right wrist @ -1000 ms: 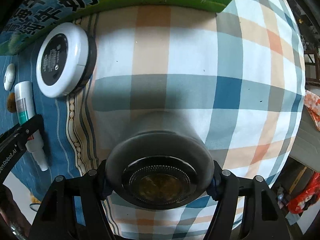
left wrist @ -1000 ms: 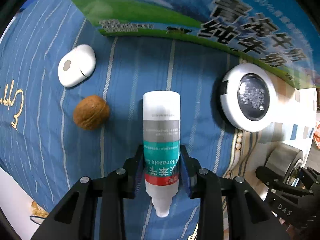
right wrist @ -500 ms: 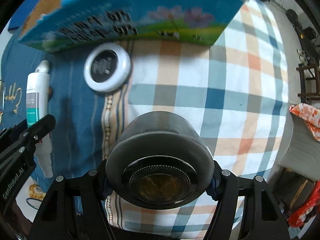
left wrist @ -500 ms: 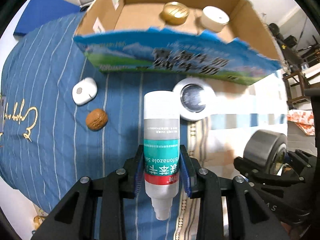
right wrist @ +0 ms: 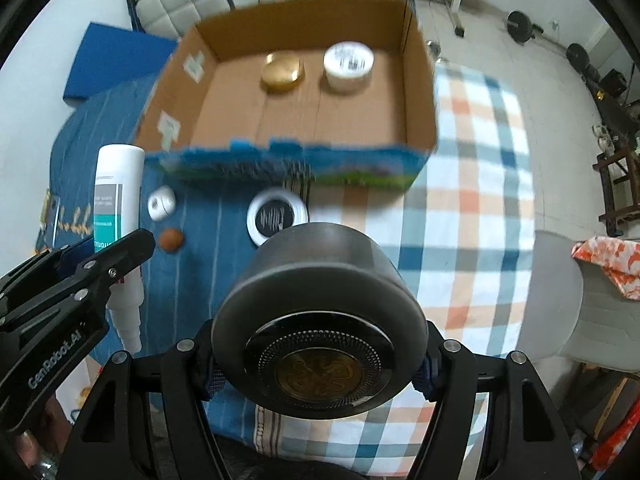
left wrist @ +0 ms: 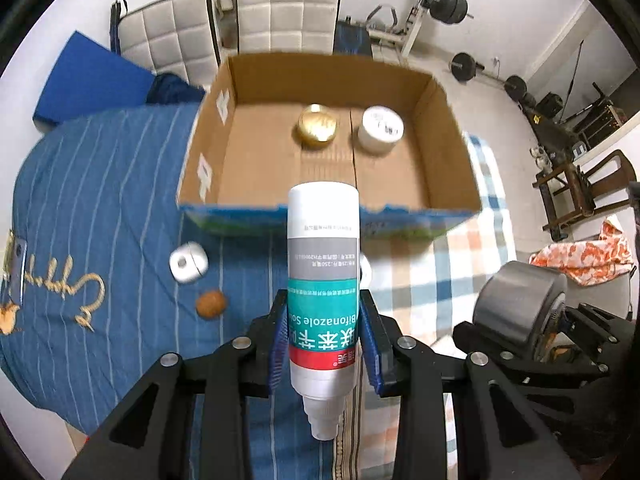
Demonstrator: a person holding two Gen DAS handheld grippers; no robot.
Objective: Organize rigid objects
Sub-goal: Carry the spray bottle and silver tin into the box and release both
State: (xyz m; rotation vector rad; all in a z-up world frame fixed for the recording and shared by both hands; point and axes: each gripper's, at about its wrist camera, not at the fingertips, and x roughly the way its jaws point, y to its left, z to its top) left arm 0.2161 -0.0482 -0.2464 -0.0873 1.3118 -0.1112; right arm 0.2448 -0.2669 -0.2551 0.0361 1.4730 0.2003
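A white bottle [left wrist: 323,280] is pinched, nozzle towards the camera, between the blue pads of the left gripper [left wrist: 325,340]. A dark round tin [right wrist: 318,320] is clamped by the right gripper [right wrist: 318,372]. Both are held above the bedding, on the near side of the cardboard box [left wrist: 448,128]. Inside the box a gold tin [left wrist: 317,126] and a white jar [left wrist: 382,129] are seen; before it lie a walnut [left wrist: 211,304] and a white oval case [left wrist: 188,262].

Both wrist fisheyes ride high above the bed, looking steeply down along their own fingers. The left wrist view faces the cardboard box [left wrist: 448,152] from its blue-printed front side, with the striped blue quilt [left wrist: 100,216] at left. The right wrist view sits further right, over the plaid cloth [right wrist: 480,184]. Both share the box, the walnut [left wrist: 211,304] and each other's gripper at the frame edge.
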